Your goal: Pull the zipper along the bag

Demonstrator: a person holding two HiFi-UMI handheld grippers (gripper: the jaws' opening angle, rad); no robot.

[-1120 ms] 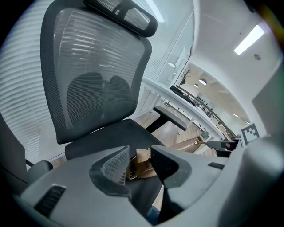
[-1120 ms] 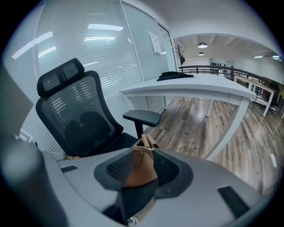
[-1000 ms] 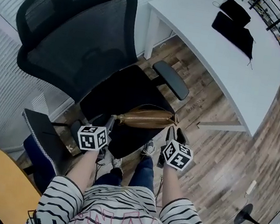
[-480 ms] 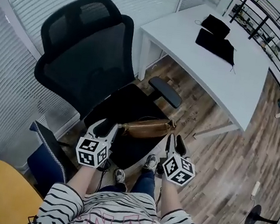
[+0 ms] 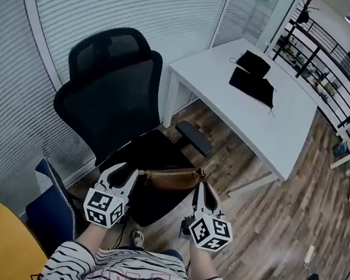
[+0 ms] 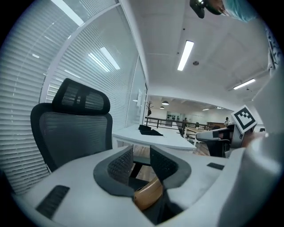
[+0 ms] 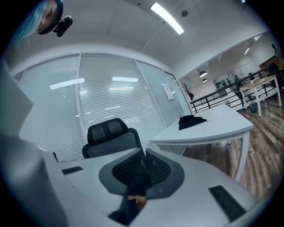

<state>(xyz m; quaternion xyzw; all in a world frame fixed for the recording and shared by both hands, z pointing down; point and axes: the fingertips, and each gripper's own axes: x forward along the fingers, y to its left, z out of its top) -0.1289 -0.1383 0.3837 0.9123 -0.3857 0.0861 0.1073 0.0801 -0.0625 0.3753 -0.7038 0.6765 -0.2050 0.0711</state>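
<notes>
Looking down, I see a black office chair (image 5: 113, 95) at centre-left, its armrest (image 5: 193, 137) just above the bag's right end. A white tabletop (image 5: 273, 130) sits upper right. The brown bag (image 5: 171, 176) lies across the seat. My left claw (image 5: 126, 172) straddles its left end, jaws apart. My right claw (image 5: 203, 189) is closing, nearly together, on its right end.

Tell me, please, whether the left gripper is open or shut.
Open: the left gripper has its fingers apart, and the end of the brown leather bag sits low between them, unpinched.
</notes>
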